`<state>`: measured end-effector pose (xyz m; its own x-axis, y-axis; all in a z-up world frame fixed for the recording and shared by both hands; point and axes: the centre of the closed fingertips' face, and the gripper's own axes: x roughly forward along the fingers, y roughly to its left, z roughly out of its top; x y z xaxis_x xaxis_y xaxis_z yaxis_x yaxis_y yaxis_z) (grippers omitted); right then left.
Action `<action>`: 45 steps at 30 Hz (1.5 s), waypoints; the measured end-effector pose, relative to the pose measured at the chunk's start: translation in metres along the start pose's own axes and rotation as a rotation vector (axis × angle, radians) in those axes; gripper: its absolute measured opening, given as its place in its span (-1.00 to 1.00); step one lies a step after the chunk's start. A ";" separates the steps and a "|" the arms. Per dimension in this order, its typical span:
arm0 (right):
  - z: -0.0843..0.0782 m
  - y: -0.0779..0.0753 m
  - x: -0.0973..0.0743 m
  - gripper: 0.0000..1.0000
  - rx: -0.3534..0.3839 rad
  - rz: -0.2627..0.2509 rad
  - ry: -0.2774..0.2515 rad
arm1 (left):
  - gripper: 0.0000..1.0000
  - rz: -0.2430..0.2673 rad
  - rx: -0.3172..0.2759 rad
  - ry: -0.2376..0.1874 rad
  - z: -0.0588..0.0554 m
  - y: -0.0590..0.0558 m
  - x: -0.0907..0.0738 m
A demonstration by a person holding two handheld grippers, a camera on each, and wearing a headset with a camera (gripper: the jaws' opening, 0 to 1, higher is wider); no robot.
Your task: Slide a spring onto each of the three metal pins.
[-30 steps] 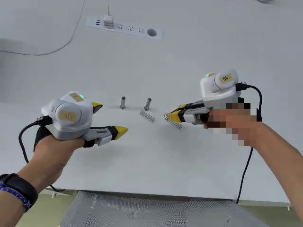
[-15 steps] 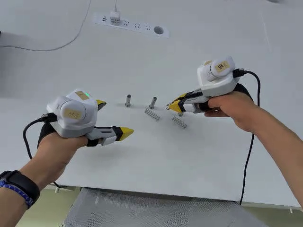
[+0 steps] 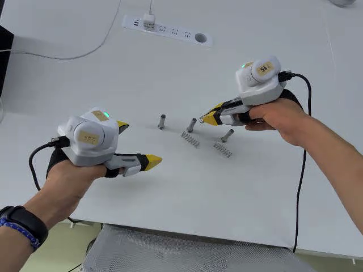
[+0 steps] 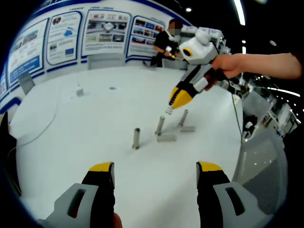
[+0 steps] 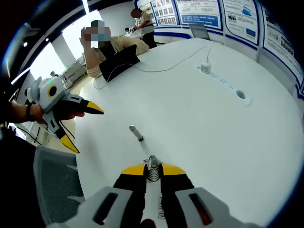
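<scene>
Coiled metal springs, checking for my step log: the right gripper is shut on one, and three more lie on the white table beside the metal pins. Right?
Not quite. Two coiled metal springs lie on the white table, not three: the head view shows them both beside the upright metal pins. The right gripper is indeed shut on a third spring.

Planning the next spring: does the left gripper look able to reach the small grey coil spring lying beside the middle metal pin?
Probably yes: the left gripper, jaws open and empty, faces the grey coil spring across bare white table; the right gripper hovers close above.
</scene>
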<state>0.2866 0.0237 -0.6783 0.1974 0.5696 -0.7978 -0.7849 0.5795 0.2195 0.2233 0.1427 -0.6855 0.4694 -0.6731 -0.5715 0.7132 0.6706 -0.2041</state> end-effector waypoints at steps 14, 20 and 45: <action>0.000 -0.006 0.010 -0.75 -0.029 0.019 0.036 | 0.41 0.002 -0.026 -0.002 -0.004 0.001 -0.002; -0.001 -0.009 0.015 -0.75 -0.032 0.024 0.045 | 0.41 0.005 -0.034 -0.001 -0.007 0.004 -0.004; 0.004 -0.007 0.031 -0.75 -0.093 0.011 0.064 | 0.39 -0.002 -0.042 0.002 -0.013 0.002 -0.002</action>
<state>0.3005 0.0403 -0.7024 0.1526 0.5358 -0.8305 -0.8385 0.5149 0.1781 0.2168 0.1499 -0.6952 0.4667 -0.6738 -0.5728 0.6914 0.6819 -0.2388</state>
